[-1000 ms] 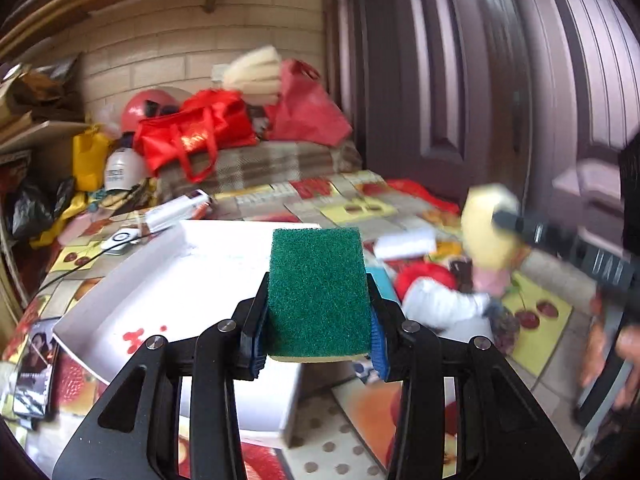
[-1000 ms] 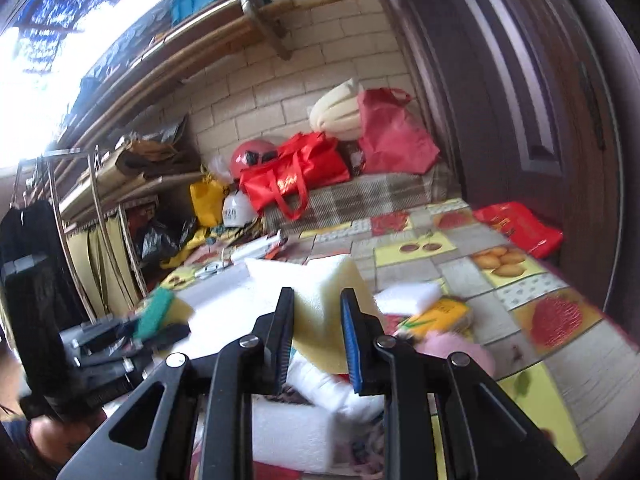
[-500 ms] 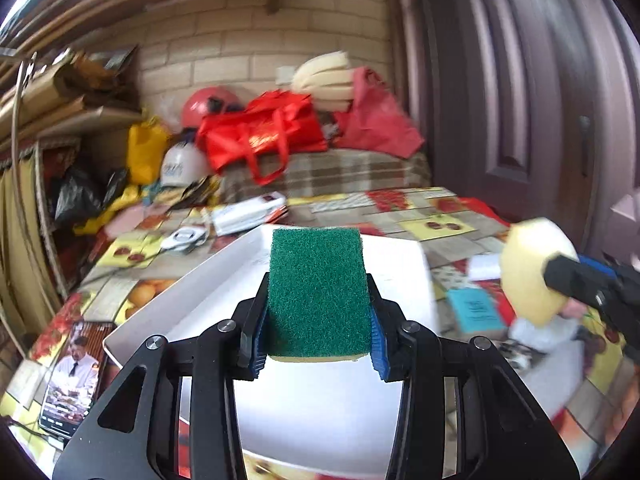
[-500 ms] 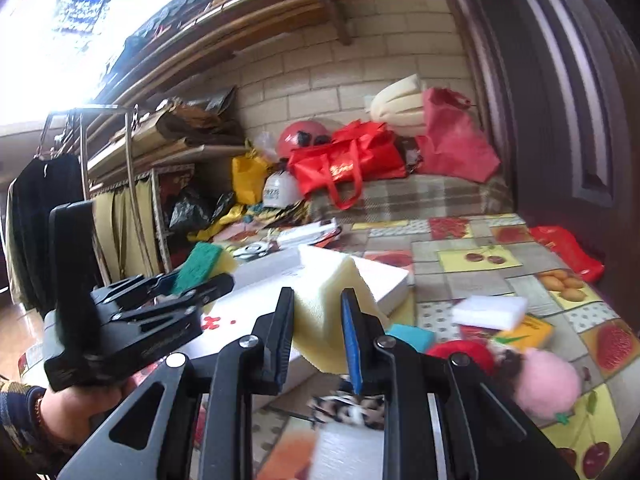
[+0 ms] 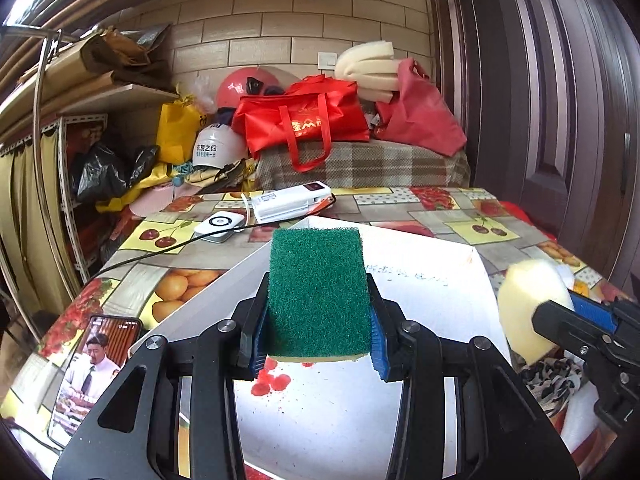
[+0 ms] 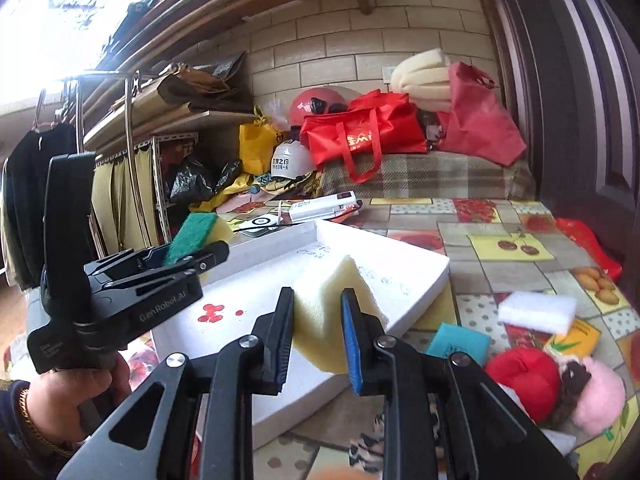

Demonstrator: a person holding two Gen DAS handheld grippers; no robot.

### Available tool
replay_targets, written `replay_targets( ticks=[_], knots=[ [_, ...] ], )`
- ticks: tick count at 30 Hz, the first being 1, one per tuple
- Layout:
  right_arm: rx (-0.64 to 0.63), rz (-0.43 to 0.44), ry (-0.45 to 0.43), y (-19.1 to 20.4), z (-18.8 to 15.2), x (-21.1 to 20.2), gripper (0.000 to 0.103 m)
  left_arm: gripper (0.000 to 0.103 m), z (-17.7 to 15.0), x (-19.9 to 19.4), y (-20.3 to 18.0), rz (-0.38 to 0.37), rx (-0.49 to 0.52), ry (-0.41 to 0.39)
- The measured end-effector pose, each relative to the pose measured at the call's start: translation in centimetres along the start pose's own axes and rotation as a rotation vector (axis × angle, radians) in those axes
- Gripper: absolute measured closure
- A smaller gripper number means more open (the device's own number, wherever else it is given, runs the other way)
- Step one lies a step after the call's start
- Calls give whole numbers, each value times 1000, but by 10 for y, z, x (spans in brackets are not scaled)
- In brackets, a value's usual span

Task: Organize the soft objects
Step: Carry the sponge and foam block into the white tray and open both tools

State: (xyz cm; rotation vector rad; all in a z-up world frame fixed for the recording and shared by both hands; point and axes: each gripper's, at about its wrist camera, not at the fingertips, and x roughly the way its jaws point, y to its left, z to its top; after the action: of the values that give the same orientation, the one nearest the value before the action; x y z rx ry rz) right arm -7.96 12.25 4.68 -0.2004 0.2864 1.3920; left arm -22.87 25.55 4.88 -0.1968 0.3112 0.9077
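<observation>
Over white tray [image 5: 420, 264]: left gripper [image 5: 316, 336] jaws clamp green scourer [image 5: 316, 292]; right gripper [image 6: 316, 336], jaws pinching yellow sponge [image 6: 328, 300]; "GenRobot.AI" on body.

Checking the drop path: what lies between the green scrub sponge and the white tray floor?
Nothing: below the green scrub sponge the white tray shows bare, left wrist view.

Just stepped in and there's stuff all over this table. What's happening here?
Someone is tidying soft things with a handheld gripper in each hand. The left gripper is clamped on a green scouring sponge, and the right gripper squeezes a pale yellow foam sponge. Both hover over a white box on the table. More soft items, including a white sponge and a pink plush ball, lie beside the box.
</observation>
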Motion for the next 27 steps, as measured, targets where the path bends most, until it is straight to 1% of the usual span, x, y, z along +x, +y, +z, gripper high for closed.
replay_targets(
  ticks=[4,9,13,15,18,20,23,27],
  knots=[
    [-22,-12,2,6,4,12,81,63,2,9,3,13,0,19],
    [-38,-22,10,10,8,24,80,63,3,18,13,18,-37,56],
    [-46,-26,19,13,11,33,80,63,3,25,17,25,-48,80],
    [-42,-31,22,13,13,39,80,63,4,28,18,30,-44,89],
    [-32,-42,29,13,17,50,80,63,6,35,16,55,-11,83],
    [-24,-45,38,13,18,56,79,63,7,42,15,63,4,99],
    [-16,-49,47,13,20,62,79,63,7,48,17,62,-7,129],
    [-22,-50,50,15,20,63,79,63,6,45,17,66,-13,119]
  ],
)
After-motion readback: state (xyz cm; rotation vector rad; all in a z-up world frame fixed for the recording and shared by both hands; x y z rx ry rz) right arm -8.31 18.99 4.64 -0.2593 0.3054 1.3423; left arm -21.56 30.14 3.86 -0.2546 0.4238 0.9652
